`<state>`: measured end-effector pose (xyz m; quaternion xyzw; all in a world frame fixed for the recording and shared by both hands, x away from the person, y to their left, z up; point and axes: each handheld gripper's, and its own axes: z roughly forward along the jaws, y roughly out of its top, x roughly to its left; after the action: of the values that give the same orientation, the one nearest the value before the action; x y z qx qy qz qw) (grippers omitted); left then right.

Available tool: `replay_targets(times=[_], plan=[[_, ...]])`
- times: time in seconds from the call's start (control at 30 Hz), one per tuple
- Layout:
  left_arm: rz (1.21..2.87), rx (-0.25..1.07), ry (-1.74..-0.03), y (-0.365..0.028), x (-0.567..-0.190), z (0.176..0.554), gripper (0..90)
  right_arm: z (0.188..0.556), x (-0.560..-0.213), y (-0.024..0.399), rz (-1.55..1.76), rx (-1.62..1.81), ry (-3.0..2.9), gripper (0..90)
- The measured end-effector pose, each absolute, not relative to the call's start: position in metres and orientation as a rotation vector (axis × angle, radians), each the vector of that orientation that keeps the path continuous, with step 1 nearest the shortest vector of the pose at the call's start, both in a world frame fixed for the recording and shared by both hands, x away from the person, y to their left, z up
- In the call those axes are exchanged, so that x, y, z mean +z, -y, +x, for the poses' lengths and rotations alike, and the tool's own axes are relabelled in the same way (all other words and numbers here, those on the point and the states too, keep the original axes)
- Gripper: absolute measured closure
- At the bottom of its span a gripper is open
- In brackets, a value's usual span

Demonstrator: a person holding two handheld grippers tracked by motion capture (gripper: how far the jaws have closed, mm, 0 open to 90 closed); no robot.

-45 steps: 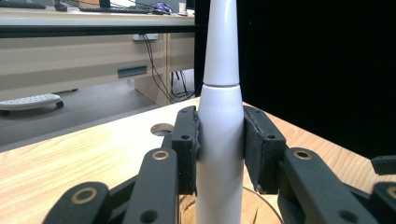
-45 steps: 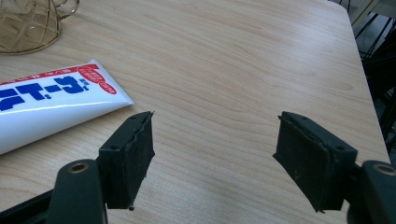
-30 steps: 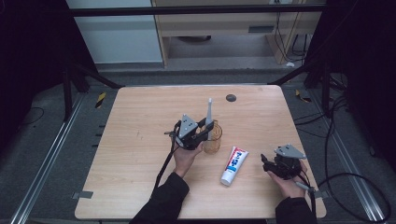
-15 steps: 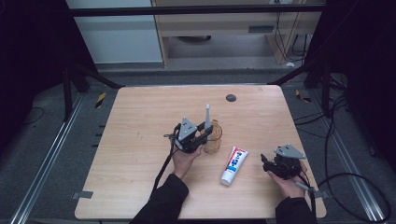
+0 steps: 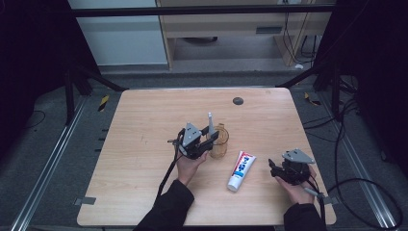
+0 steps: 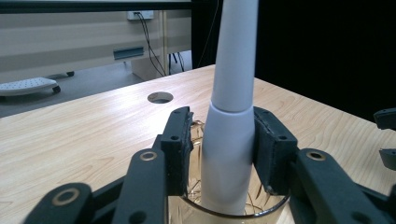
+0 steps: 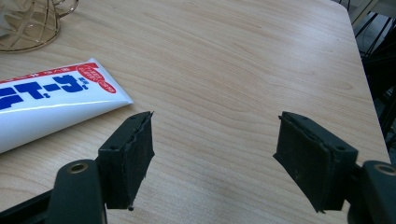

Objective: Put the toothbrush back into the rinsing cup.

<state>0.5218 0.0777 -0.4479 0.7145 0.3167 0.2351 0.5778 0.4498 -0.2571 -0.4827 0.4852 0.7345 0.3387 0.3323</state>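
Nearest, at the right of the wooden table (image 5: 144,120), the right gripper (image 5: 281,169) rests in the person's hand with its jaws spread wide and nothing between them; the right gripper view shows only bare wood in the gap. Just left of it lies a white toothpaste tube (image 5: 241,170) with red and blue print. Farther in, near the table's middle, the left gripper (image 6: 223,149) has just been opening its jaws: the white toothbrush handle (image 6: 231,130) stands between the pads, the left pad clear of it, the right close or touching. The handle stands upright in a clear glass cup (image 5: 219,142) with gold lines.
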Motion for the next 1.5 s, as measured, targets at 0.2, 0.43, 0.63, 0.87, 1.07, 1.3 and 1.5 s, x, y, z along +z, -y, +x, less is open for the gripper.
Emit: replay_targets(times=[0.2, 0.43, 0.63, 0.87, 1.07, 1.3, 1.5], plan=[[1.684, 0.548, -0.725, -0.078, -0.447, 0.518, 54.4, 0.45, -0.483, 0.257, 1.268, 0.882, -1.92, 27.0], [1.688, 0.545, -0.729, -0.083, -0.439, 0.51, 45.6, 0.45, -0.483, 0.257, 1.27, 0.883, -1.917, 26.9], [1.727, 0.573, -0.723, -0.093, -0.432, 0.5, 38.8, 0.449, -0.482, 0.256, 1.271, 0.888, -1.915, 26.5], [1.738, 0.595, -0.762, -0.109, -0.42, 0.497, 36.4, 0.448, -0.479, 0.255, 1.274, 0.899, -1.904, 26.6], [1.808, 0.609, -0.763, -0.121, -0.41, 0.494, 32.1, 0.444, -0.474, 0.255, 1.261, 0.927, -1.895, 27.4], [1.881, 0.624, -0.789, -0.145, -0.411, 0.485, 31.6, 0.442, -0.47, 0.252, 1.257, 0.942, -1.911, 29.0], [1.929, 0.634, -0.827, -0.171, -0.421, 0.474, 31.2, 0.441, -0.468, 0.247, 1.242, 0.946, -1.932, 31.7]])
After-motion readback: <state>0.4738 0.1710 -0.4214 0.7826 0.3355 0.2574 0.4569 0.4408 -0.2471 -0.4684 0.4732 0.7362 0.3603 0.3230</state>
